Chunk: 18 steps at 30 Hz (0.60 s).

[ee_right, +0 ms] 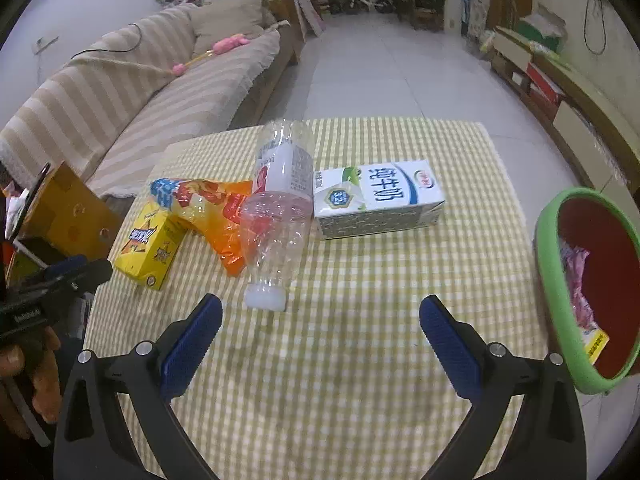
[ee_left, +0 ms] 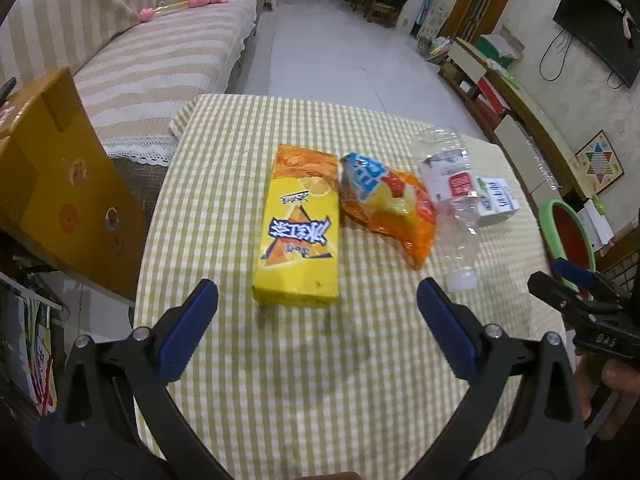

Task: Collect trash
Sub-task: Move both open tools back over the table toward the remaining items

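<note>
A yellow drink carton lies on the checked table, with an orange snack bag, a clear plastic bottle and a white milk carton to its right. My left gripper is open and empty just short of the yellow carton. My right gripper is open and empty just short of the bottle's white cap. A red bin with a green rim stands at the table's right and holds some wrappers.
A cardboard box stands off the table's left edge. A striped sofa lies behind on the left. A low TV cabinet runs along the right wall. Tiled floor lies beyond the table.
</note>
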Each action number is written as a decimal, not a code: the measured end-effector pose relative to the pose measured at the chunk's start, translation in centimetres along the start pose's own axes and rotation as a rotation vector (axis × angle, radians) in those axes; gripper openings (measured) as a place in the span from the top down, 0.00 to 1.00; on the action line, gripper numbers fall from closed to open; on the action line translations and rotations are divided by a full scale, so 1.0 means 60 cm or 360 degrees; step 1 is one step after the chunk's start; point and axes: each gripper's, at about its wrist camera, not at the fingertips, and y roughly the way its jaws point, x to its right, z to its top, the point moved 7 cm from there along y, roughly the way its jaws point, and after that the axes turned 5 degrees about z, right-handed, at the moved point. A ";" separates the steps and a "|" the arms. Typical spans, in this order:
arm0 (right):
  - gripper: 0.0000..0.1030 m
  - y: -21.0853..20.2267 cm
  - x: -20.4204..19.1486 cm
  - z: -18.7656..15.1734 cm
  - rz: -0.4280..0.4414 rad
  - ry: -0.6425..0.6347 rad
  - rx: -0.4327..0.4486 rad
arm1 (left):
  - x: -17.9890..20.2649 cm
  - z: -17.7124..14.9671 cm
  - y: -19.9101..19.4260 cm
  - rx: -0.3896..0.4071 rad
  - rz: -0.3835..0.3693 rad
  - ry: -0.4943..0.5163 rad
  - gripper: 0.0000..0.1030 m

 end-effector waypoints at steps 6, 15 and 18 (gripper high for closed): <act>0.07 0.046 -0.011 0.006 0.0023 0.0086 -0.0047 | -0.009 0.016 0.042 0.0005 0.0017 0.0021 0.05; 0.10 0.104 -0.039 0.022 0.0011 0.0110 -0.0092 | -0.021 0.021 0.082 0.0014 0.0004 0.0019 0.05; 0.13 0.117 -0.036 0.026 0.0004 0.0143 -0.0105 | -0.026 0.020 0.094 -0.0009 -0.0008 0.0002 0.07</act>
